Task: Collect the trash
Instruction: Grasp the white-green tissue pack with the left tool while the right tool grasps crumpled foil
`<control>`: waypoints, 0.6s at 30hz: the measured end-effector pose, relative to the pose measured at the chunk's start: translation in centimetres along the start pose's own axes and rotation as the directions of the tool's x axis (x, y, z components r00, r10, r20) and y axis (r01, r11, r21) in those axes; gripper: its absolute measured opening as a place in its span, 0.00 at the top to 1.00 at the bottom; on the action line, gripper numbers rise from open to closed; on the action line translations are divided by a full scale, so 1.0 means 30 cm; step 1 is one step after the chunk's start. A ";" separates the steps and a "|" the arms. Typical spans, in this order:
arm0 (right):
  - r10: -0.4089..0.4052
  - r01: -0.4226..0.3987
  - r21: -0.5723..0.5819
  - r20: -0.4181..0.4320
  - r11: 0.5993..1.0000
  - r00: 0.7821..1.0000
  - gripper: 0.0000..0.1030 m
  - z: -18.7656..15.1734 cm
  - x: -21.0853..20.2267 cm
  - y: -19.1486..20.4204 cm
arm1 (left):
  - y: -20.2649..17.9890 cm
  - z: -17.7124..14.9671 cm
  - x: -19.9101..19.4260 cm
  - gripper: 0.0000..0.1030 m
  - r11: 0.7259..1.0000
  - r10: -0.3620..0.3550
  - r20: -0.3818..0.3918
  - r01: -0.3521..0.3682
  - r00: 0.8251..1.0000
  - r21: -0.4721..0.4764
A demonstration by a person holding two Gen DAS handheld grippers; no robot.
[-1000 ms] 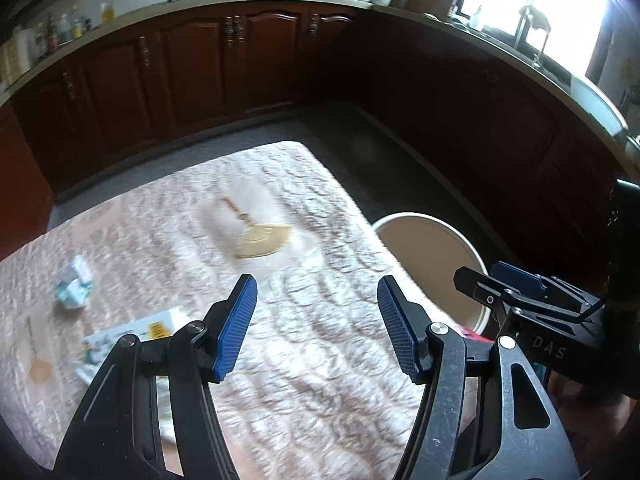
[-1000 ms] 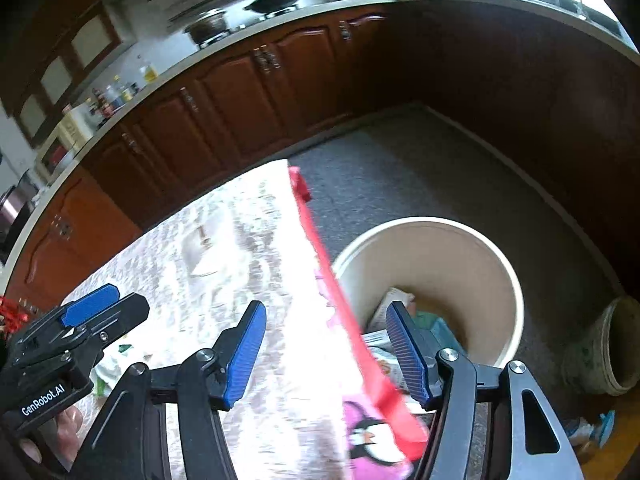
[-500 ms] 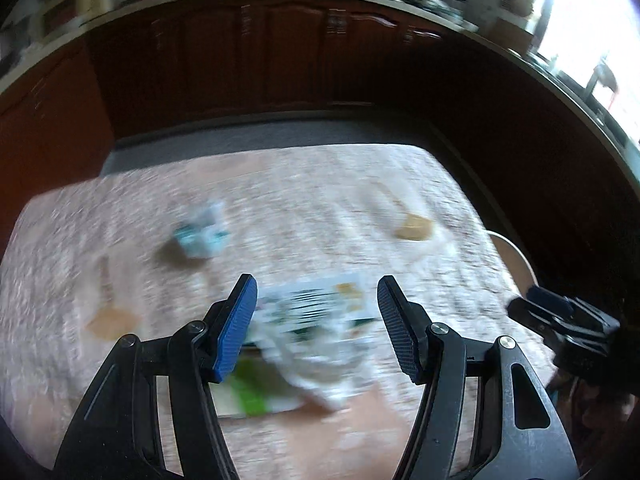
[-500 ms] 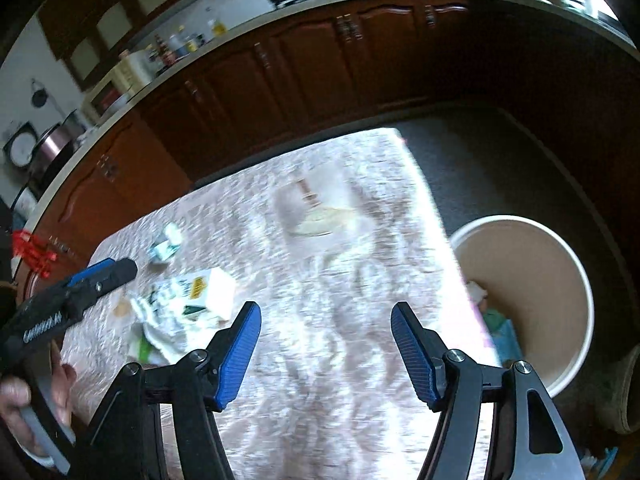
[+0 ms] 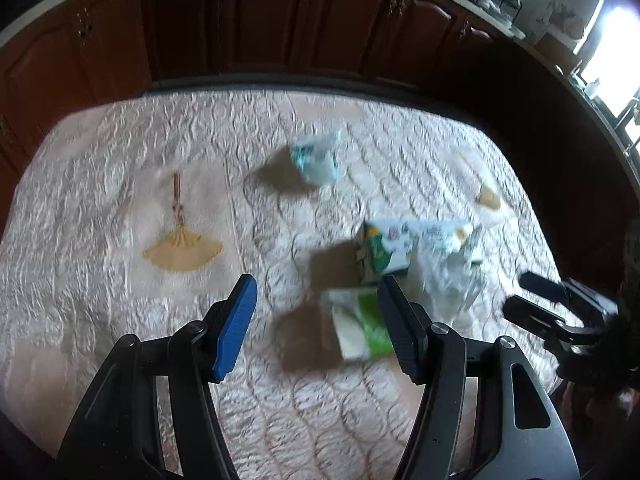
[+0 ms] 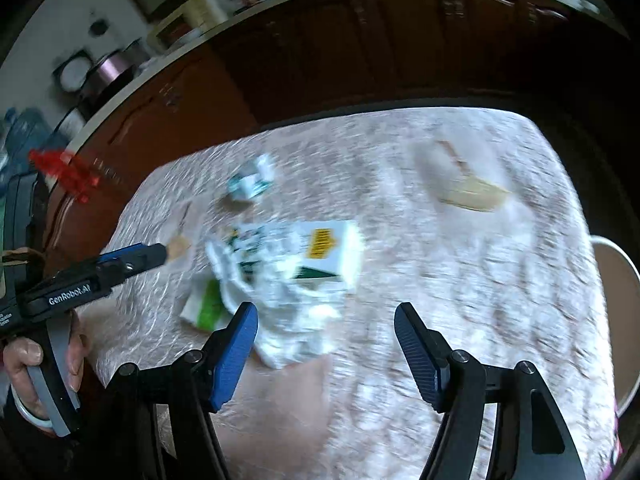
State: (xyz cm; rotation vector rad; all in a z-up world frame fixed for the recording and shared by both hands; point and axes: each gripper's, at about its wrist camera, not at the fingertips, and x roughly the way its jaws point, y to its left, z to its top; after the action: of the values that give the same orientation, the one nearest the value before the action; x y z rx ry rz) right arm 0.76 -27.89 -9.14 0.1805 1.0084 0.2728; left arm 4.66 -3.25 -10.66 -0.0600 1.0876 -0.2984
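Two views, both blurred by motion. Largest item: the worktop (image 5: 120, 152), covered in a pale embossed cloth with printed fan motifs, dark wood cabinets (image 5: 280, 20) curving round behind it. At the worktop's right edge in the right wrist view, the cream rim of a bin (image 6: 624, 320) shows on the floor side; its contents are out of view.

Trash lies in one loose cluster on the cloth. White carton (image 6: 332, 256) with green and yellow print sits on its side. A crumpled clear wrapper (image 6: 288, 320) is draped against it and spills toward the camera. A flat green-and-white packet (image 5: 360, 324) lies just beside the carton, nearer the left tongs. A small crumpled teal-and-white packet (image 5: 316, 156) lies apart from the cluster, further back on the cloth.

Left tongs (image 5: 316, 320): open, blue pads well apart, nothing gripped. The green-and-white packet shows partly between the pads and behind the right-hand finger; whether they touch it cannot be told.

Right tongs (image 6: 326, 352): jaws opening, nothing between the pads; the wrapper's near edge lies on the cloth just beyond the left-hand finger. A hand (image 6: 24, 364) on the left tongs' grey trigger handle shows at the left edge of the right wrist view.
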 end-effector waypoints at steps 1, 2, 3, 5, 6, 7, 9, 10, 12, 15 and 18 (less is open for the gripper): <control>0.004 -0.004 -0.022 -0.009 1.000 1.000 0.33 0.003 0.020 0.017 | 0.004 -0.005 0.002 0.40 1.000 -0.001 -0.005 0.001 1.000 -0.001; 0.006 -0.007 -0.039 -0.018 0.999 1.000 0.33 0.003 0.038 0.033 | 0.010 -0.014 0.008 0.40 1.000 -0.003 -0.013 0.003 1.000 -0.003; 0.008 -0.009 -0.054 -0.027 0.999 1.000 0.33 0.005 0.059 0.049 | 0.013 -0.015 0.012 0.40 1.000 -0.004 -0.019 0.004 1.000 -0.006; 0.022 -0.026 -0.076 -0.048 0.997 0.999 0.32 0.011 0.109 0.079 | 0.025 -0.020 0.018 0.40 1.000 -0.008 -0.026 0.008 1.000 -0.014; 0.026 -0.031 -0.083 -0.056 0.996 0.998 0.32 0.014 0.138 0.089 | 0.030 -0.020 0.020 0.40 1.000 -0.010 -0.028 0.009 1.000 -0.018; 0.020 -0.025 -0.086 -0.061 0.996 0.998 0.32 0.013 0.157 0.090 | 0.034 -0.019 0.021 0.40 1.000 -0.012 -0.029 0.011 1.000 -0.022; 0.018 -0.023 -0.072 -0.074 0.997 0.997 0.34 0.011 0.202 0.083 | 0.040 -0.022 0.025 0.40 0.999 -0.022 -0.038 0.021 0.999 -0.026; 0.032 -0.037 -0.056 -0.080 0.998 0.996 0.50 0.011 0.215 0.074 | 0.040 -0.022 0.030 0.40 0.999 -0.028 -0.044 0.027 0.999 -0.023; 0.074 -0.075 -0.001 -0.087 0.997 0.993 0.74 0.008 0.227 0.035 | 0.032 -0.027 0.051 0.40 0.999 -0.035 -0.064 0.035 0.997 -0.010; 0.072 -0.072 0.012 -0.051 0.997 0.996 0.83 0.006 0.182 -0.001 | 0.019 -0.030 0.100 0.39 0.999 -0.053 -0.099 0.054 0.994 0.003; 0.071 -0.071 0.030 -0.014 0.997 0.997 0.84 0.011 0.109 -0.043 | -0.002 -0.034 0.159 0.39 0.996 -0.085 -0.144 0.085 0.986 -0.003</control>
State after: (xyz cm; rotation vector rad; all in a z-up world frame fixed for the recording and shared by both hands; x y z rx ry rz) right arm 2.88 -28.13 -11.96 0.2420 1.0225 0.3243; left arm 5.79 -4.48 -15.23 -0.0834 1.2301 -0.3861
